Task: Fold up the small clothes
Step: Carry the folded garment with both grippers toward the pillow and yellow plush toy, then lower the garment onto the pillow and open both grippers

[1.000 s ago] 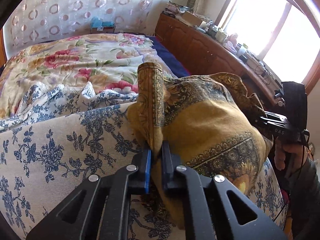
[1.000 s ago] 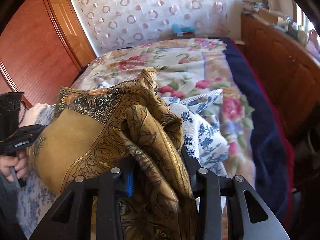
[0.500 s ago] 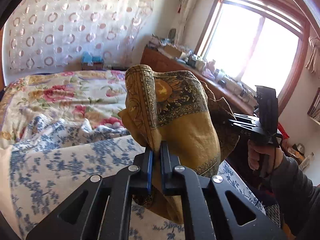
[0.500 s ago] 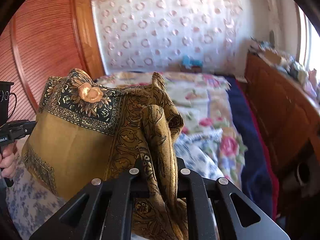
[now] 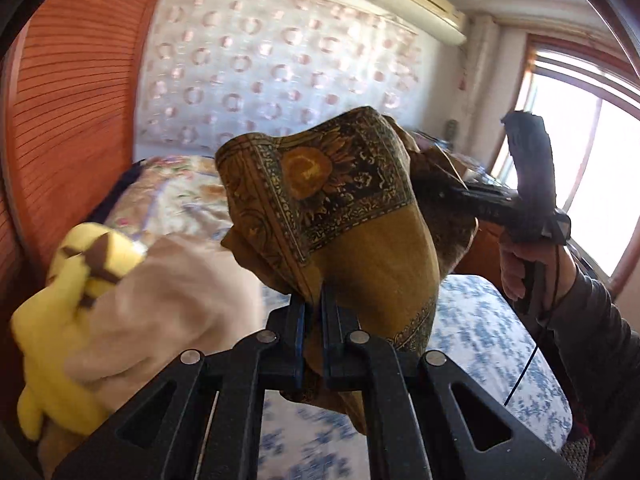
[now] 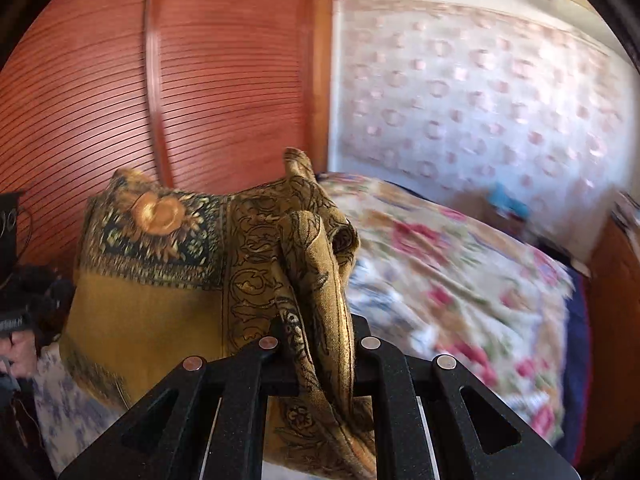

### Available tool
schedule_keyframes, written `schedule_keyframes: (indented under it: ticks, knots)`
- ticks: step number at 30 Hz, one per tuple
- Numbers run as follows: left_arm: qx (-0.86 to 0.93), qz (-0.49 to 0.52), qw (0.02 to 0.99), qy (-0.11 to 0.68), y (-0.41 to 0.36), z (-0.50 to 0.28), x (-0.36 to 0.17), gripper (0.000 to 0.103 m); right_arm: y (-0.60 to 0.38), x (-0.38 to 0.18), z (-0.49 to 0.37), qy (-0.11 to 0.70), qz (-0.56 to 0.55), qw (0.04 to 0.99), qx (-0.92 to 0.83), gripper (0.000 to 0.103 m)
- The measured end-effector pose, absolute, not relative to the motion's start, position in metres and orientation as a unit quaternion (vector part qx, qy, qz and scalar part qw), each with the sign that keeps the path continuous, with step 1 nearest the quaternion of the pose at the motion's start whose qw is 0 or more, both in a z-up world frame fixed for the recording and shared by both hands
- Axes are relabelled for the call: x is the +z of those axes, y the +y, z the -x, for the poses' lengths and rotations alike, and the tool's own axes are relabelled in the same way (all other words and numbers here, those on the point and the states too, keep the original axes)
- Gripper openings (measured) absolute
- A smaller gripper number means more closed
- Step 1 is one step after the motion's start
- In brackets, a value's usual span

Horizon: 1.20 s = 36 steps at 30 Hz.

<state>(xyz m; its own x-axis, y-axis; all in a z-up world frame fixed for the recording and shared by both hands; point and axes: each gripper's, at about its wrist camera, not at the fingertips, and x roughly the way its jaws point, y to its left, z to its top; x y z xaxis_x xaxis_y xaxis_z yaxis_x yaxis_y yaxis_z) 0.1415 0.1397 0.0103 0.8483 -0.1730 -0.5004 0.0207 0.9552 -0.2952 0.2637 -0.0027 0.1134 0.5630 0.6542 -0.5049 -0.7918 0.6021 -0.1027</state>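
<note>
A mustard-yellow cloth (image 5: 360,248) with a dark ornate border and a sunflower corner hangs in the air above the bed, stretched between both grippers. My left gripper (image 5: 314,308) is shut on one bunched edge of it. The right gripper (image 5: 440,190), held by a hand (image 5: 520,268), clamps the far edge. In the right wrist view, my right gripper (image 6: 316,332) is shut on a rolled fold of the cloth (image 6: 160,300). The left gripper (image 6: 24,300) sits at that view's left edge, its jaws hidden behind the cloth.
A yellow plush toy (image 5: 60,320) and a pale cloth pile (image 5: 172,292) lie at the lower left. The blue-flowered sheet (image 5: 480,332) is below, with a rose-patterned quilt (image 6: 460,280) beyond. A red wooden wardrobe (image 6: 200,80) stands at the left and a window (image 5: 580,160) at the right.
Both grippers have lifted the cloth off the bed and swung it left toward the wardrobe. The cloth now hangs clear of the sheet, and the plush toy has come into view.
</note>
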Motion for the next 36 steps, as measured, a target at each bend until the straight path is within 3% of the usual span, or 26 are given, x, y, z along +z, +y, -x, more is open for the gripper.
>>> schedule_keyframes:
  ticks: [9, 11, 16, 18, 21, 27, 29, 32, 36]
  knots:
    - [0.041, 0.172, 0.932, 0.316, 0.204, -0.121, -0.056, 0.007, 0.172, 0.072, -0.318, 0.239, 0.223, 0.835, 0.442, 0.012]
    - [0.053, 0.171, 0.929, 0.323, 0.209, -0.123, -0.067, 0.007, 0.195, 0.056, -0.330, 0.247, 0.234, 0.849, 0.404, 0.019]
    - [0.061, 0.169, 0.927, 0.330, 0.207, -0.123, -0.075, 0.007, 0.195, 0.060, -0.339, 0.231, 0.201, 0.874, 0.379, 0.059]
    - [0.059, 0.168, 0.927, 0.330, 0.203, -0.119, -0.076, 0.007, 0.173, 0.064, -0.325, 0.211, 0.175, 0.889, 0.368, 0.065]
    - [0.063, 0.163, 0.928, 0.329, 0.207, -0.110, -0.079, 0.007, 0.150, 0.070, -0.316, 0.199, 0.146, 0.885, 0.394, 0.065]
    - [0.068, 0.160, 0.929, 0.325, 0.208, -0.101, -0.080, 0.007, 0.176, 0.012, -0.329, 0.295, 0.171, 0.833, 0.436, 0.065]
    - [0.072, 0.153, 0.931, 0.322, 0.207, -0.098, -0.076, 0.010, 0.187, -0.007, -0.334, 0.310, 0.169, 0.834, 0.424, 0.065]
    - [0.081, 0.141, 0.935, 0.316, 0.204, -0.091, -0.068, 0.023, 0.184, -0.007, -0.334, 0.307, 0.139, 0.846, 0.413, 0.065]
    - [0.086, 0.106, 0.945, 0.298, 0.199, -0.079, -0.053, 0.047, 0.141, 0.018, -0.300, 0.269, 0.113, 0.870, 0.398, 0.065]
